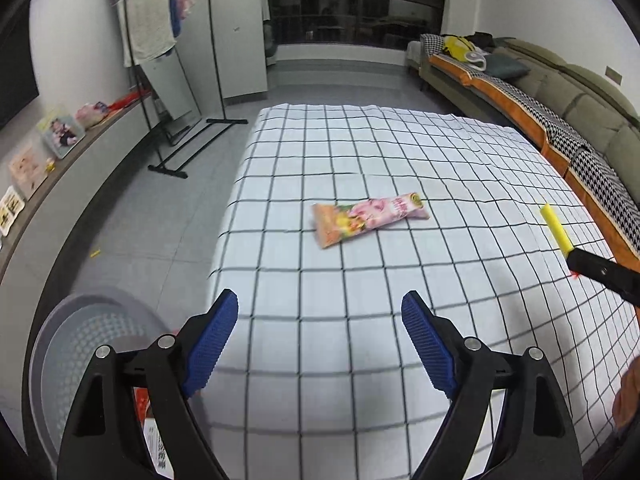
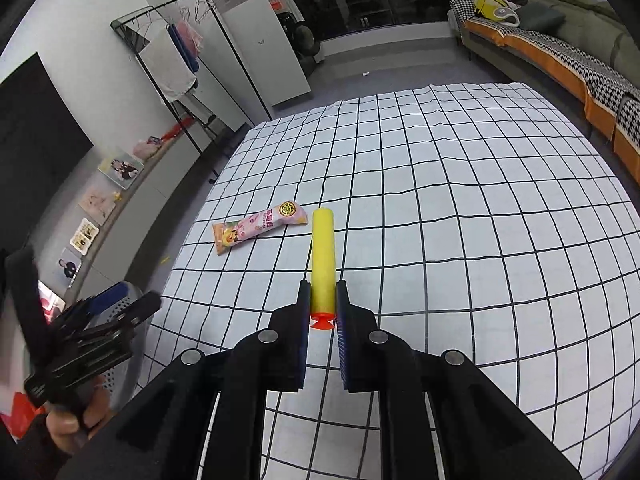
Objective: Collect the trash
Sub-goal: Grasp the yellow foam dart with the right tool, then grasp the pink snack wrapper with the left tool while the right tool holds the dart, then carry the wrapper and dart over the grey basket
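Observation:
A pink snack wrapper [image 1: 370, 218] [image 2: 260, 226] lies flat near the middle of the white checked cloth [image 1: 400, 152]. My left gripper [image 1: 320, 300] hangs open over the cloth's near left edge, short of the wrapper, with nothing between its blue pads. My right gripper [image 2: 323, 288] is shut on a yellow foam dart [image 2: 323, 248] just above its orange suction tip, and the dart sticks out forward above the cloth. In the left wrist view the dart [image 1: 555, 230] shows at the far right. A grey perforated bin [image 1: 80, 340] [image 2: 118, 372] stands on the floor at the table's left.
A sofa [image 1: 560, 92] with orange and houndstooth covers runs along the right side. A black clothes rack [image 1: 180, 80] and a white cabinet [image 1: 240, 40] stand at the back left. A low shelf [image 1: 60, 168] with pictures lines the left wall. A person's hand [image 2: 76, 420] holds the left gripper.

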Tool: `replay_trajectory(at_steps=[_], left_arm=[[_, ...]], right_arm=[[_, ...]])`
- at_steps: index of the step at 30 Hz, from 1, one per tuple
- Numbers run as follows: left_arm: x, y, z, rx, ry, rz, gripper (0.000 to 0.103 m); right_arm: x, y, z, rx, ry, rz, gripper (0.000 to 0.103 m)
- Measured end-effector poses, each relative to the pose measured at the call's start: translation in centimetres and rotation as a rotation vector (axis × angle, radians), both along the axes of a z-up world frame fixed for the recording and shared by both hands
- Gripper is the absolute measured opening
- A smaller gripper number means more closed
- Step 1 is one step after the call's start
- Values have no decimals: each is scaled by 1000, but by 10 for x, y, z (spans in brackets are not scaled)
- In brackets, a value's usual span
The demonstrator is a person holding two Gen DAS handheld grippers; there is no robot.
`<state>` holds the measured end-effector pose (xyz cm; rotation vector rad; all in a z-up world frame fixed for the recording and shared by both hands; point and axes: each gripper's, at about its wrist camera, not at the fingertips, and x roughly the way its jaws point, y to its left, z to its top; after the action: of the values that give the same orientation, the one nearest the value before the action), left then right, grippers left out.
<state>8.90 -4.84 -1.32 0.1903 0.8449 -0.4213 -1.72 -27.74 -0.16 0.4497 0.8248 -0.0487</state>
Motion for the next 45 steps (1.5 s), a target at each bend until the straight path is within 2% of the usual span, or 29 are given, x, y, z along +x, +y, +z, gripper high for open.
replay_trajectory(at_steps=[6, 11, 15, 21, 25, 27, 28, 30, 32, 35, 39, 45], left_arm=[[42, -42, -13, 5, 10, -58, 83], [68, -79, -30, 59, 8, -148, 83], [81, -94, -39, 60, 18, -175, 83], [92, -111, -47, 108, -5, -216, 83], [97, -119, -56, 122, 25, -238, 82], [98, -121, -61, 138, 25, -246, 70], [97, -123, -63, 143, 38, -252, 58], [95, -121, -65, 126, 54, -249, 53], [92, -118, -64, 105, 75, -256, 36], [84, -117, -62, 92, 93, -257, 21], [68, -111, -59, 55, 124, -248, 13], [40, -97, -47, 31, 119, -224, 13]], right_arm=[[0, -12, 5, 40, -20, 17, 12], [-2, -18, 4, 88, -17, 46, 12], [-4, -20, 7, 112, -20, 55, 12], [-6, -25, 6, 138, -21, 68, 12], [-8, -26, 6, 147, -18, 68, 12], [-7, -26, 6, 148, -18, 70, 12], [-7, -26, 6, 149, -18, 70, 12], [-7, -25, 7, 150, -18, 71, 12], [-8, -25, 8, 150, -19, 71, 12], [-8, -25, 7, 149, -18, 70, 12], [-6, -25, 9, 147, -14, 67, 12], [-6, -25, 7, 142, -7, 64, 12]])
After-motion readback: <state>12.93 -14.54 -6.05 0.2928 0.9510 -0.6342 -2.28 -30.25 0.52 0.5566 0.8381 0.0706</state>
